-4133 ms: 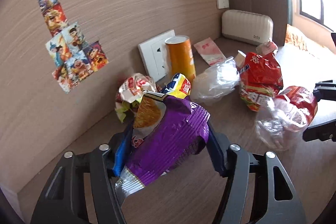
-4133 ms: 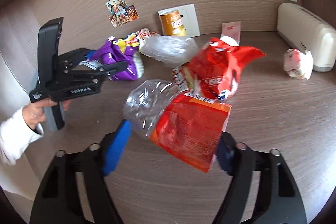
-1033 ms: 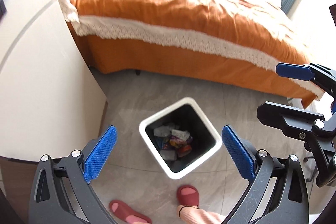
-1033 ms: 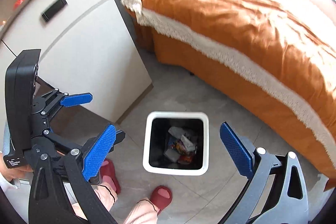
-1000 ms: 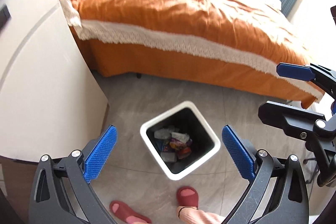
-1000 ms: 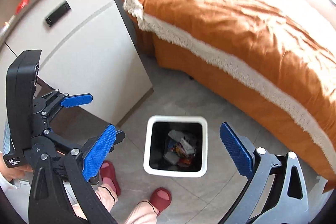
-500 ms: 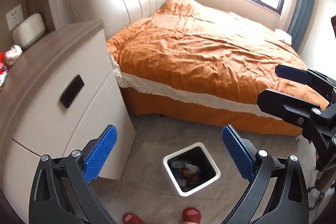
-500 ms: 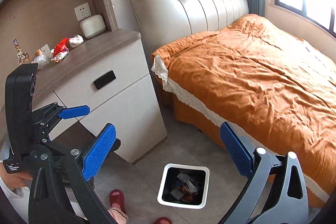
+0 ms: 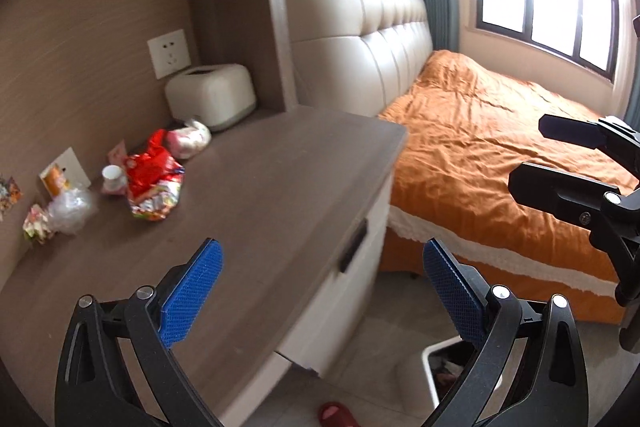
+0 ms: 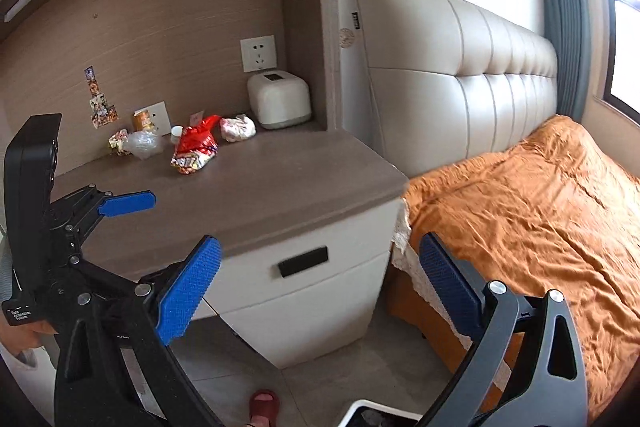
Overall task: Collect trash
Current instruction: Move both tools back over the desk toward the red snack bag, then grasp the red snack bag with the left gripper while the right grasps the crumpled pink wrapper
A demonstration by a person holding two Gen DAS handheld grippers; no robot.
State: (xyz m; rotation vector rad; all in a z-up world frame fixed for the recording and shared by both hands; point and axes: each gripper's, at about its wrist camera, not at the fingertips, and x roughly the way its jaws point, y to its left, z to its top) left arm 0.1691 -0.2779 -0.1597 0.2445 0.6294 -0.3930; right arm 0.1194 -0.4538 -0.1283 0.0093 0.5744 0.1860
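Observation:
Both grippers are empty. My left gripper stands open above the front edge of the brown nightstand top. My right gripper is open too, held further right over the floor beside the bed. Trash lies at the back of the top: a red snack bag, a crumpled clear plastic bag, a pink-white wrapper, a small white cup, a crumpled wrapper and an orange can. The white bin with trash inside stands on the floor below.
A white box stands in the back corner under a wall socket. The bed with an orange cover and padded headboard is close to the right. A red slipper is on the grey floor. A hand holds the left gripper.
Four seconds ago the left gripper held a purple bag and the right a clear bottle. Both are now empty, and have swung up from the bin to the nightstand.

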